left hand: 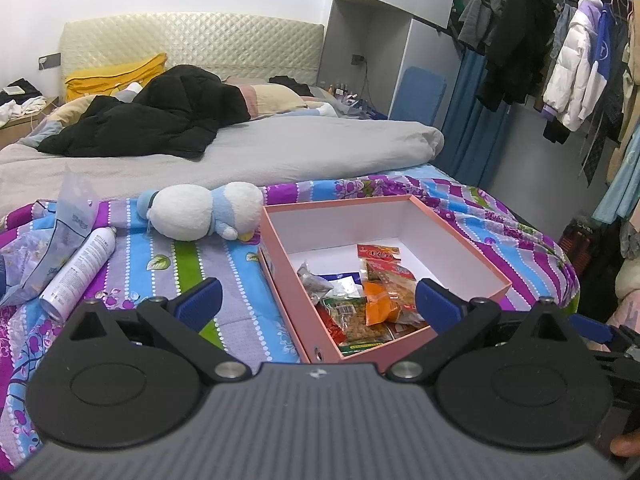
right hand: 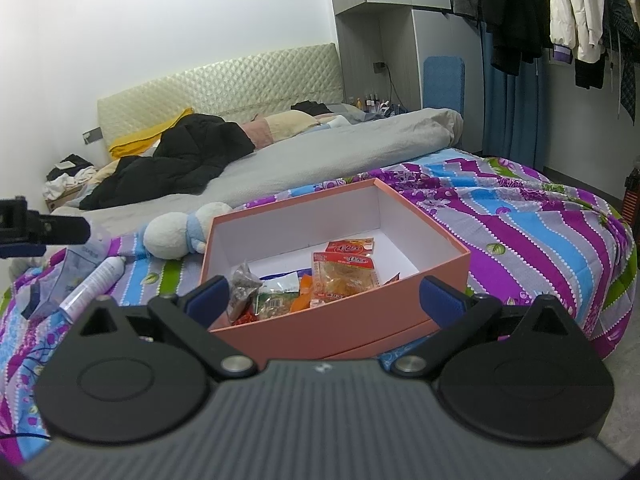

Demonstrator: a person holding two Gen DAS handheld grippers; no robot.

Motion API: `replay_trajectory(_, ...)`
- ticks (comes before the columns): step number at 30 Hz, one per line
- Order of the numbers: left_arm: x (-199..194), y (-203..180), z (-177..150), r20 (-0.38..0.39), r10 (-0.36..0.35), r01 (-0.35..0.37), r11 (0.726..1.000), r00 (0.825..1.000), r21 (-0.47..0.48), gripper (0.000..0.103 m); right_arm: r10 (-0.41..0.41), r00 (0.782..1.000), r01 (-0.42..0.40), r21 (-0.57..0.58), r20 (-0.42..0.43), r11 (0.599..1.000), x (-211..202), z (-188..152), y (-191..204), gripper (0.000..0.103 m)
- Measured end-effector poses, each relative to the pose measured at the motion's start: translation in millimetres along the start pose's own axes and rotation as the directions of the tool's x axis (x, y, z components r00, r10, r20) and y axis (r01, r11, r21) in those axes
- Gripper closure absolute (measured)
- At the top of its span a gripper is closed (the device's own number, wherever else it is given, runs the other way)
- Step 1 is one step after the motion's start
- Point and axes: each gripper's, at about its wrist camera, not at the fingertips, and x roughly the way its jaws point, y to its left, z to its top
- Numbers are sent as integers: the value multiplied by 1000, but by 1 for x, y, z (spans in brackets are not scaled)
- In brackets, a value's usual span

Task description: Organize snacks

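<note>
A pink open box [left hand: 286,280] with white inner walls sits on the striped bedspread; it also shows in the right wrist view [right hand: 360,312]. Several snack packets [left hand: 380,296] lie inside it, also seen in the right wrist view [right hand: 320,280]: red, orange, green and a dark one. My left gripper [left hand: 318,300] is open and empty, hovering near the box's near left corner. My right gripper [right hand: 324,298] is open and empty, just in front of the box's near wall. The left gripper's body [right hand: 40,228] shows at the left edge of the right wrist view.
A white and blue plush toy [left hand: 200,210] lies left of the box. A white spray can [left hand: 78,270] and a clear plastic bag [left hand: 52,236] lie further left. A grey duvet [left hand: 240,148] and a black jacket [left hand: 152,120] lie behind. Hanging clothes [left hand: 560,60] are on the right.
</note>
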Motion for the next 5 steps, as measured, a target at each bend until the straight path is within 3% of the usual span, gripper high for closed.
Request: replay_trajectory(5,0,0,0,2,-2,2,1000,1000,0,0,-1,1000,1,-2,0,1000,1,1,1,0)
